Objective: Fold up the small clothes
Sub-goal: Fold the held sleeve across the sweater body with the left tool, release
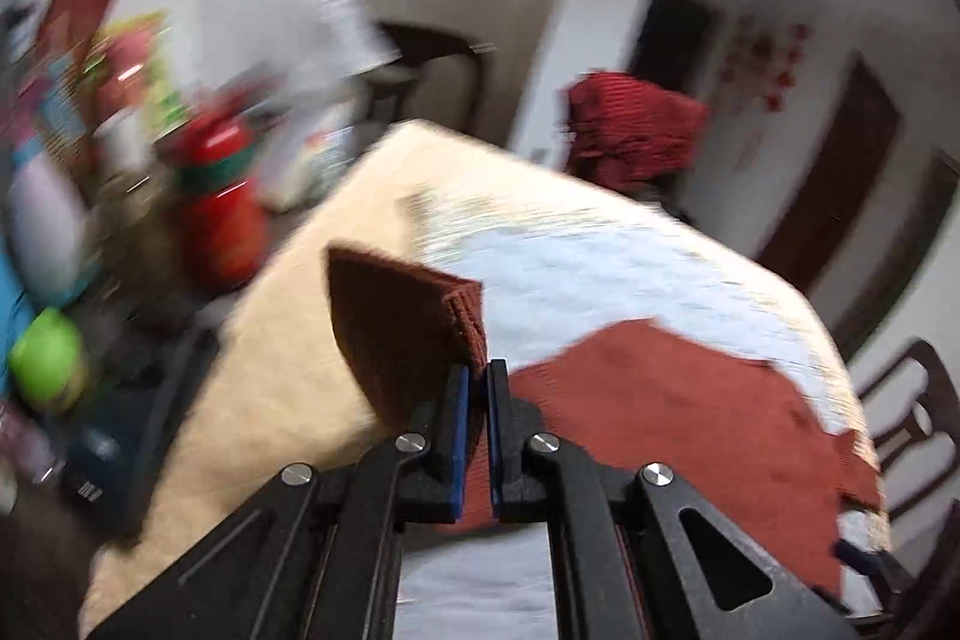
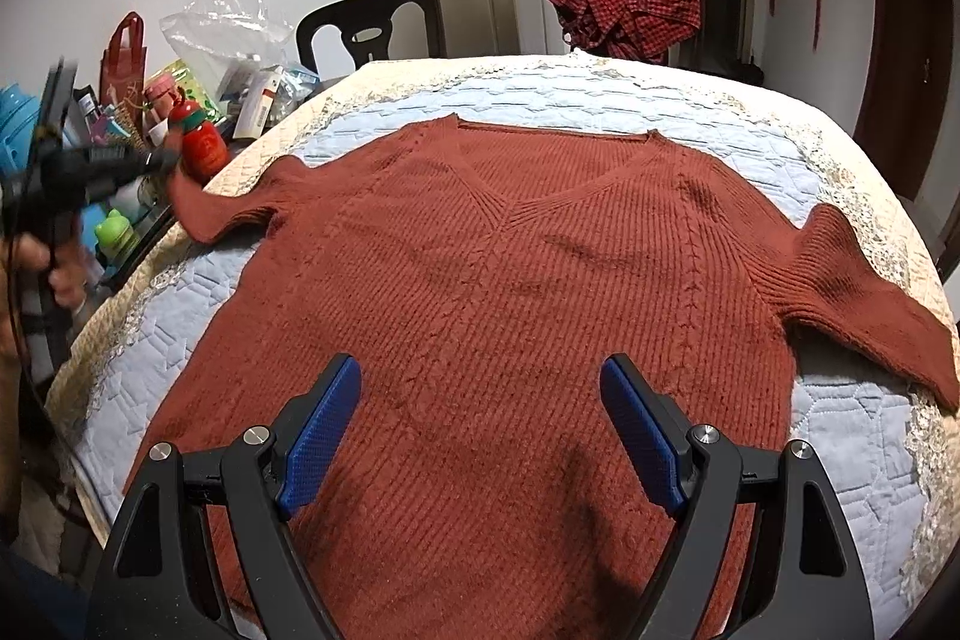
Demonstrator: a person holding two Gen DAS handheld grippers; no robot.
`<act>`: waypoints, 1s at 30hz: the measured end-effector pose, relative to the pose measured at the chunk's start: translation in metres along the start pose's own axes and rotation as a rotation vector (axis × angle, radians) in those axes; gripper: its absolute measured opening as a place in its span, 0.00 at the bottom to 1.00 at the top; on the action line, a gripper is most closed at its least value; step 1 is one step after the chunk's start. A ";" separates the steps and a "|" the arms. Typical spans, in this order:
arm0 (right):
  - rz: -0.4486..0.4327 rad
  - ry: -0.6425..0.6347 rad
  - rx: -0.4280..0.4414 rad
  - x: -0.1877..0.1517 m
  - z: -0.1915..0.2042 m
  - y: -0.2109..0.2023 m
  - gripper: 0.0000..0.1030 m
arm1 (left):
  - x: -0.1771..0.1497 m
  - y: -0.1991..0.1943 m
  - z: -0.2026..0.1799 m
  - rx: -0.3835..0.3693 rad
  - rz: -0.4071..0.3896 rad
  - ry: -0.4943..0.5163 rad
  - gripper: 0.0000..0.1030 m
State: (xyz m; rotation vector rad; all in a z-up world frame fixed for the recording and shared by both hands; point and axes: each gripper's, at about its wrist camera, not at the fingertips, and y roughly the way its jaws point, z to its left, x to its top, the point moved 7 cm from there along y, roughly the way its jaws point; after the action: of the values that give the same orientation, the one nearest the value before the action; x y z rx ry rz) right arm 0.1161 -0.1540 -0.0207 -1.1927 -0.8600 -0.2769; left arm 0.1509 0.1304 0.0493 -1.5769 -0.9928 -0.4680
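A rust-red knitted V-neck sweater [image 2: 498, 268] lies flat, front up, on a quilted table cover [image 2: 600, 94]. My left gripper [image 1: 478, 382] is shut on the cuff of the sweater's left sleeve [image 1: 408, 316] and holds it lifted off the table; the left wrist view is blurred. The left gripper also shows at the left of the right wrist view [image 2: 162, 157], at the end of that sleeve [image 2: 216, 214]. My right gripper [image 2: 480, 388] is open and empty, above the sweater's lower middle. The right sleeve [image 2: 870, 298] lies spread out toward the table's right edge.
Clutter stands left of the table: a red bottle [image 2: 201, 142], a green frog cup [image 2: 114, 232], bags and boxes [image 2: 252, 88]. A dark chair [image 2: 372, 22] stands behind the table. A red checked cloth [image 2: 630, 4] hangs at the far side. Another chair [image 1: 906, 418] is at the right.
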 end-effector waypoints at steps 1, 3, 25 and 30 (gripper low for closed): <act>-0.004 0.005 0.000 0.000 -0.001 -0.001 0.80 | 0.003 0.001 -0.020 -0.035 -0.003 0.033 0.07; -0.010 0.019 0.001 -0.001 -0.006 -0.003 0.80 | 0.005 0.006 -0.059 -0.107 0.002 0.093 0.07; 0.013 0.250 0.144 0.023 -0.048 0.013 0.45 | -0.037 0.033 -0.099 -0.229 0.143 0.220 0.45; 0.079 0.253 0.182 0.036 -0.036 0.052 0.45 | -0.045 0.044 -0.069 -0.175 0.165 0.178 0.45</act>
State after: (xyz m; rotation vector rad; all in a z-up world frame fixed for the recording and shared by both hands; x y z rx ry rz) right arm 0.1880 -0.1579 -0.0353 -0.9949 -0.6030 -0.2723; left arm 0.1759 0.0512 0.0075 -1.7245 -0.6951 -0.5811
